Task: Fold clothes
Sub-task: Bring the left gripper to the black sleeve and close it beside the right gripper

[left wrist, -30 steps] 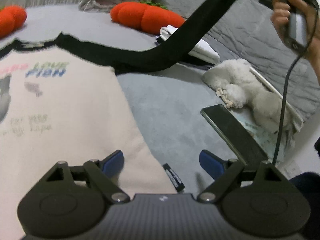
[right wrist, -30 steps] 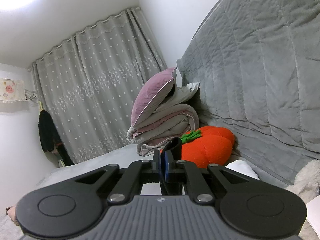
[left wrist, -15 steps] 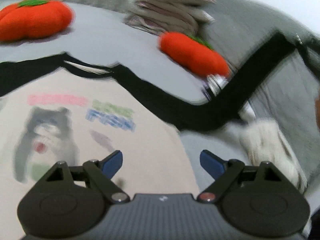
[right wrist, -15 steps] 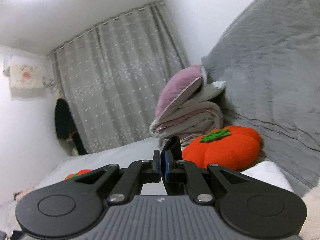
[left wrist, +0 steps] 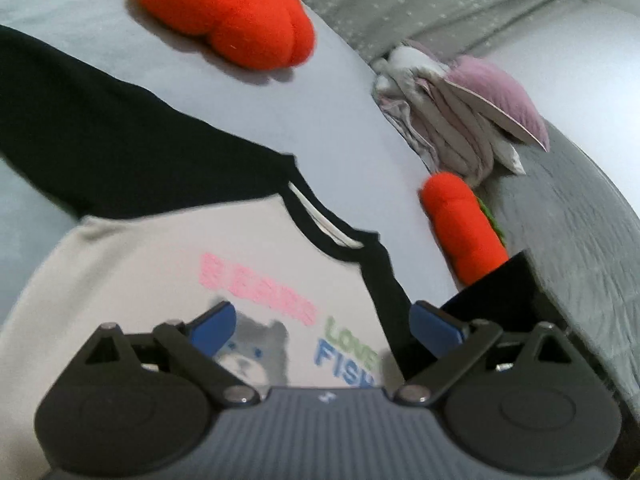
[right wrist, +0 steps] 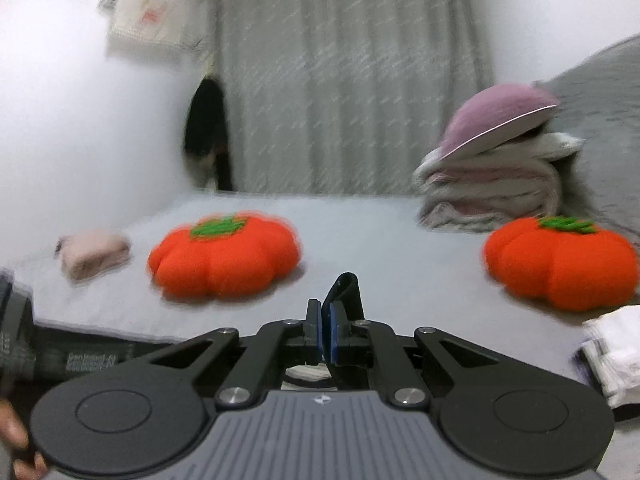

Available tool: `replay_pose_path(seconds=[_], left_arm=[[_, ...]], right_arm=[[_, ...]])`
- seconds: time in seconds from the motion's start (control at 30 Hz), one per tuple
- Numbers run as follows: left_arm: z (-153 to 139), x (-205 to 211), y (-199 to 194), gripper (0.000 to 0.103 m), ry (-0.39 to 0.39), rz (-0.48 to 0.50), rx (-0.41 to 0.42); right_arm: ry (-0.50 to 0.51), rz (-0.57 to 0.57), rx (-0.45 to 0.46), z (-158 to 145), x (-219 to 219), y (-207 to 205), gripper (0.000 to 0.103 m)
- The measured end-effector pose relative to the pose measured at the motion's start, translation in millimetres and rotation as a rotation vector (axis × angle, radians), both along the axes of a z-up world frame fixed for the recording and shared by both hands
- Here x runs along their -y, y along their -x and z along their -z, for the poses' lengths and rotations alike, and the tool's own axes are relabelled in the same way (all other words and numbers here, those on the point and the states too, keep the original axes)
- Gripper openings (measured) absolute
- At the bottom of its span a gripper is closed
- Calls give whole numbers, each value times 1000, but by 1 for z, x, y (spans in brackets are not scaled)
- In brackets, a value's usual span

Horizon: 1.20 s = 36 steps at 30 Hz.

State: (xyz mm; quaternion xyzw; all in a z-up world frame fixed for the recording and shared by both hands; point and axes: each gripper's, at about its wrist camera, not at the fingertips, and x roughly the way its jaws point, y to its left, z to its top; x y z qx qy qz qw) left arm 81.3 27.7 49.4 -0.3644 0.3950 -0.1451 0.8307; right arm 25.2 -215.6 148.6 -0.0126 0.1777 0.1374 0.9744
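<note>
Right wrist view: right gripper (right wrist: 325, 334) clenched on black sleeve (right wrist: 345, 292), left gripper (left wrist: 324, 326) just spread wider, empty; lay sleeve flat across shirt (left wrist: 160, 264).

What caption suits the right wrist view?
Right gripper pinching a black sleeve above a grey bed.

Both tools look the same. The left tongs (left wrist: 322, 326) have blue tips on thin black bars. Shiny silver screws hold the bars. On each side sits a big black round disc. In the middle is a grey ribbed plate with a tiny white mark. The right tongs (right wrist: 325, 338) have the same blue tips, black bars and silver screws.
</note>
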Motion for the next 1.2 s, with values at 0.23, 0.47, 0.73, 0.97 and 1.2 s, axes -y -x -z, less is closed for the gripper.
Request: replay_pose_path(seconds=[0.23, 0.47, 0.73, 0.97, 1.2], left_arm=[[11, -16, -14, 98, 77, -20, -35], [20, -5, -26, 98, 135, 41, -43], [27, 10, -34, 95, 88, 122, -26], [35, 14, -41, 79, 35, 192, -43], [39, 14, -44, 74, -28, 201, -62]], right_arm=[[55, -83, -39, 47, -50, -8, 7], [143, -131, -81, 86, -77, -6, 7], [211, -155, -87, 109, -89, -7, 7], [278, -287, -113, 124, -96, -6, 7], [354, -381, -187, 114, -84, -5, 23]])
